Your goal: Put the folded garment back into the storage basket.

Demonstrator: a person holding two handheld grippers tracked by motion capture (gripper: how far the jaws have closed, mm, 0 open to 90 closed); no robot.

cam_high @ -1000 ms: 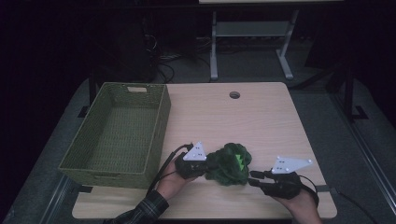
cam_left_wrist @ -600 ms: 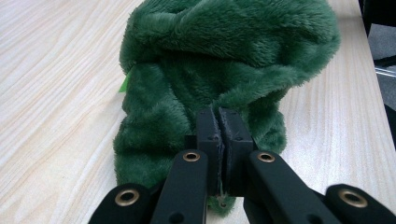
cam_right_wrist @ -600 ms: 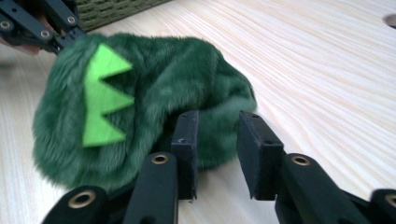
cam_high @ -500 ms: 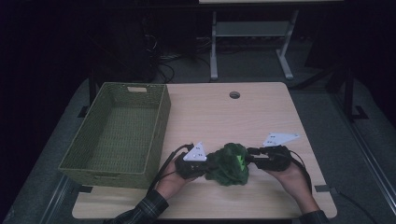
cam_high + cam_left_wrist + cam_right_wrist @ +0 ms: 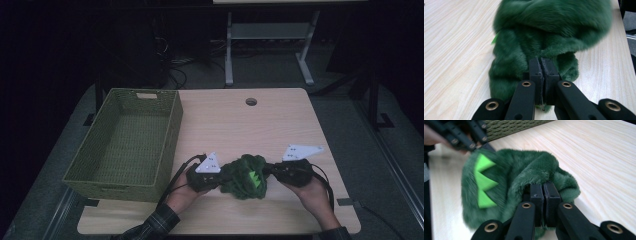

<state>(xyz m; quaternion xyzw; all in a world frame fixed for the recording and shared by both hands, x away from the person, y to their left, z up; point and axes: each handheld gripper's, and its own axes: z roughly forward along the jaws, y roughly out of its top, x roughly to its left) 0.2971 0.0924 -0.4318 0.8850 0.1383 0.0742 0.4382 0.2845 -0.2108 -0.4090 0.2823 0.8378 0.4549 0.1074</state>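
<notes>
The left gripper (image 5: 216,176) is clenched on the near edge of the plush (image 5: 246,176), its pads pinching a fold of dark green fur; in the left gripper view (image 5: 541,65) the pile bulges up just past the closed jaws. The right gripper (image 5: 272,172) has just been closing and now bites the opposite edge, its pads (image 5: 537,192) pressed together on fur in the right gripper view (image 5: 543,188). The plush lies bunched between the two grippers, touching both, with a row of bright green spikes (image 5: 483,181) on the side facing the right gripper. It rests on the table (image 5: 235,125), a pale wood-grain top, near the front edge and a little right of centre. A green woven basket (image 5: 125,145) stands at the table's left, near the left hand (image 5: 187,192) and apart from the plush. A round cable hole (image 5: 251,101) sits toward the far edge. Behind, the room is dark, with a metal frame (image 5: 270,45) and cables on the floor.
</notes>
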